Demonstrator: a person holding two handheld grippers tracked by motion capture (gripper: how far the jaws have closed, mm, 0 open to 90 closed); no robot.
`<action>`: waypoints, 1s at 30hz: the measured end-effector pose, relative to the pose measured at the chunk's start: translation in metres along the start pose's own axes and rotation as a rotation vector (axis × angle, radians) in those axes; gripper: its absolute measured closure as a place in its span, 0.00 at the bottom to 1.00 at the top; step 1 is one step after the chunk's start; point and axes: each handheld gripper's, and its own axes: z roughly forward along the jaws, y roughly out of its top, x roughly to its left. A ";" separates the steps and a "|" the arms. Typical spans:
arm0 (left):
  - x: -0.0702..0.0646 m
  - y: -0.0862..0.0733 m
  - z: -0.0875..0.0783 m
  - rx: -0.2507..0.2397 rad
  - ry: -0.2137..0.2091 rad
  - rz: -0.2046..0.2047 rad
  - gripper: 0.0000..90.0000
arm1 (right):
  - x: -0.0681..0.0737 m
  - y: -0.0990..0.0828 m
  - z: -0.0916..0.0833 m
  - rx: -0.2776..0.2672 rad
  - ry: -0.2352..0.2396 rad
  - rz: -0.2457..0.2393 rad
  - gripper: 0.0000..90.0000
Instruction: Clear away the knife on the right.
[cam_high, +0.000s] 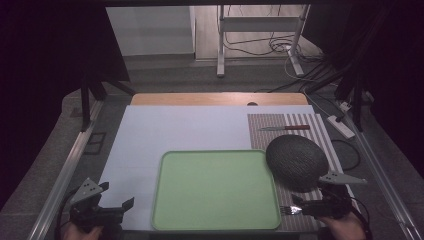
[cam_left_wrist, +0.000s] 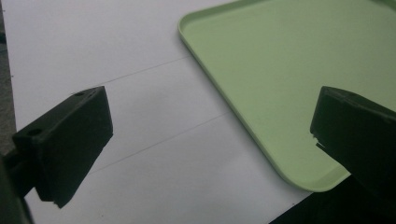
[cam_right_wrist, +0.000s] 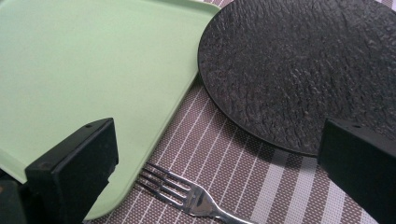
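A pale green tray (cam_high: 215, 190) lies empty at the table's front middle, on a white mat (cam_high: 180, 130). Touching its right edge, a black textured plate (cam_high: 297, 161) rests on a striped placemat (cam_high: 300, 125). A metal fork (cam_high: 289, 210) lies on the placemat by the tray's front right corner. My right gripper (cam_high: 307, 205) hovers over it, open; in the right gripper view the fork (cam_right_wrist: 187, 193) lies between the wide jaws (cam_right_wrist: 217, 135), untouched, with the plate (cam_right_wrist: 299, 70) beyond. My left gripper (cam_high: 116, 195) is open at the front left, over the white mat (cam_left_wrist: 116, 56) beside the tray (cam_left_wrist: 280, 60).
A knife with a red handle (cam_high: 286, 128) lies at the far end of the placemat. A wooden board edge (cam_high: 220, 98) shows behind the white mat. Metal rails run along both table sides, and cables and a white stand are on the floor beyond.
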 end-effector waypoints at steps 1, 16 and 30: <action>0.000 0.000 0.000 0.001 0.000 0.000 0.00 | 0.000 0.000 0.000 0.000 0.002 0.003 0.00; 0.001 0.000 0.001 0.011 -0.010 -0.002 0.01 | -0.002 0.001 0.001 0.012 0.013 0.015 0.00; 0.002 0.000 0.001 0.010 -0.014 -0.012 0.01 | 0.000 0.002 0.003 0.028 0.021 -0.004 0.00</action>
